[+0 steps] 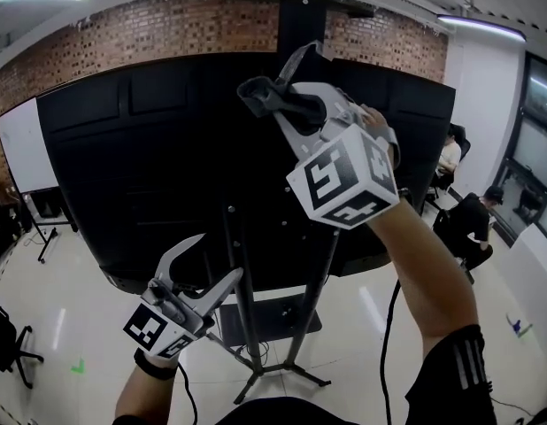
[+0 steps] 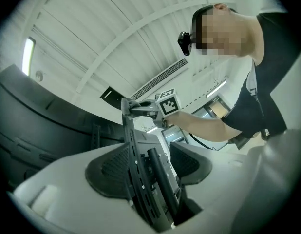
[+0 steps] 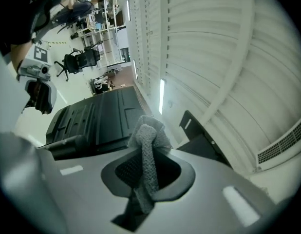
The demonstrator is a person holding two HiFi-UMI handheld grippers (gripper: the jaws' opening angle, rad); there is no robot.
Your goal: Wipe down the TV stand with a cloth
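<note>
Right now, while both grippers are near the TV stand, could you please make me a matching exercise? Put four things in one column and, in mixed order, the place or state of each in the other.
Column one:
1. right gripper
2. left gripper
3. cloth
4. stand base plate

Column two:
a. flat and dark, below the TV
b. grey, pinched between two jaws
c. raised high, closed on something
d. held low, jaws apart

Pairs: 1-c, 2-d, 3-b, 4-a
</note>
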